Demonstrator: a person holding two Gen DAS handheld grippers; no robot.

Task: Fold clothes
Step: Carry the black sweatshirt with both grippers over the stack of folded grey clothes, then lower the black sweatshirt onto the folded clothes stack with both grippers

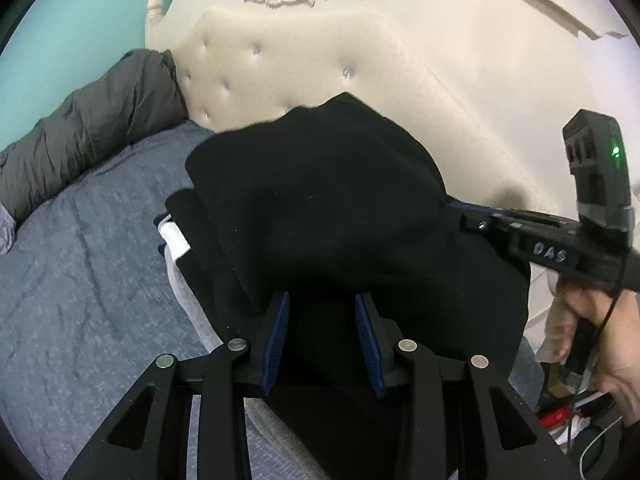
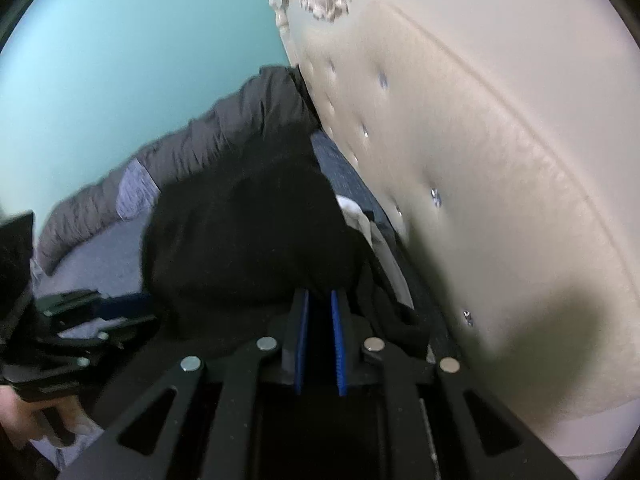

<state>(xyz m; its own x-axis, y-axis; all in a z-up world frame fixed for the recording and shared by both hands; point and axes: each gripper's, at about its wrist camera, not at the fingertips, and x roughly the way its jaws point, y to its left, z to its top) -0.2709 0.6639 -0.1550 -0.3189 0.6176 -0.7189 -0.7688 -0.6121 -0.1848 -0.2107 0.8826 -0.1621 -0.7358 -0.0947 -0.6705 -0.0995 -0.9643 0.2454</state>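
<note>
My left claw (image 1: 322, 312) has its blue pads (image 1: 276, 344) standing apart over black cloth; in the left wrist view I cannot see the pads pressing on it. My right claw (image 2: 320, 312) has its pads drawn almost together, clamped on a fold of the black garment (image 1: 320, 200). In the left wrist view the right claw (image 1: 456, 210) enters from the right edge, its tip buried in the cloth and a hand (image 1: 600, 332) gripping its handle.

The black garment is lifted into a bunched mound between the two claws, above the bed (image 1: 80, 280). Its lower part drapes onto a stack of dark clothes (image 1: 192, 216), where a white piece (image 1: 174, 236) shows at the left edge. That stack lies on the blue-grey bedsheet, close to the cream tufted headboard (image 1: 320, 60).

A grey padded duvet (image 1: 88, 120) lies bunched along the far side of the bed, against the turquoise wall (image 1: 80, 12). No containers are in either view. At the lower right of the left wrist view some clutter with red and white parts (image 1: 568, 416) is too blurred to name.
</note>
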